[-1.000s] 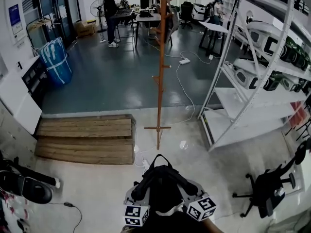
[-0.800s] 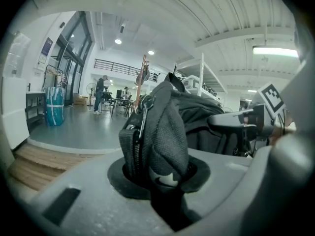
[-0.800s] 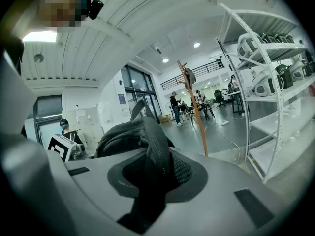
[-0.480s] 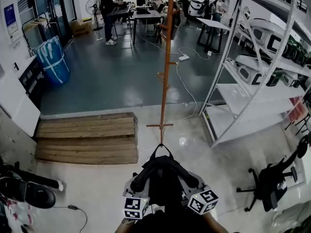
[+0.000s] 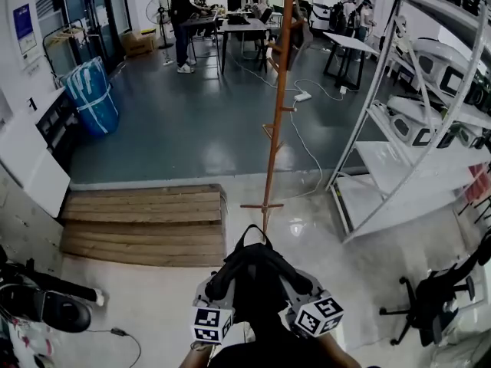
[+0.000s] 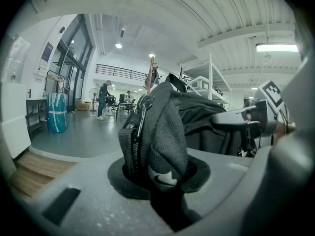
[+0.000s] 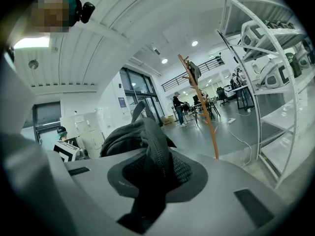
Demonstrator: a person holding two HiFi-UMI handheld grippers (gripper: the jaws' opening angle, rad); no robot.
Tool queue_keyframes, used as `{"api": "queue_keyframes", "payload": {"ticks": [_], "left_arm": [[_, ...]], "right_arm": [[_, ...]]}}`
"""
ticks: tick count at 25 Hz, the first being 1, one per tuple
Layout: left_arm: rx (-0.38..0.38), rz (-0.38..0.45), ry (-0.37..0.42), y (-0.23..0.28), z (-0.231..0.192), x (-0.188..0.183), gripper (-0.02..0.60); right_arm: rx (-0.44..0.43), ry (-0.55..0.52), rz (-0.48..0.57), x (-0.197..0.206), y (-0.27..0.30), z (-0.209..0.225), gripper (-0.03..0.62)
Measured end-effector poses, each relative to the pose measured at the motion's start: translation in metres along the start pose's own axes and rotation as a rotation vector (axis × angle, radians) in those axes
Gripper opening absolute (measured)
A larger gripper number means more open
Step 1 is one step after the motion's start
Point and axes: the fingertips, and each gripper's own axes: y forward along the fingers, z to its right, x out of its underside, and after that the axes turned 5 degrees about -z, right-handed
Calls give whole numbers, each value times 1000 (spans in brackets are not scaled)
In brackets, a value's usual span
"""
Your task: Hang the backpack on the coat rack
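Pale polished floor [image 5: 153, 305] lies beneath both grippers and turns dark grey farther ahead. One black backpack [image 5: 257, 282] hangs between them. The left gripper [image 6: 157, 171] is clamped on its zipped mesh fold, the right gripper [image 7: 152, 176] on a strap fold. One wooden coat rack [image 5: 275, 121] stands straight ahead, apart from the bag. One plank platform [image 5: 142, 225] lies ahead-left and one white shelving unit [image 5: 406, 152] ahead-right, with a lane of floor between them.

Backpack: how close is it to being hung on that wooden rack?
Done: left gripper and right gripper both clamp the backpack. In hand: it is held facing the coat rack, not touching it. Left: closing the gap and hooking its top loop on the rack.
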Motion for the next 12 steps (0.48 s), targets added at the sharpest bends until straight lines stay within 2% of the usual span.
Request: {"api": "queue_keyframes", "payload": {"ticks": [12], "left_arm": [[22, -61, -1, 111, -49, -35, 103]], "right_arm": [[1, 44, -24, -38, 94, 73, 77]]}}
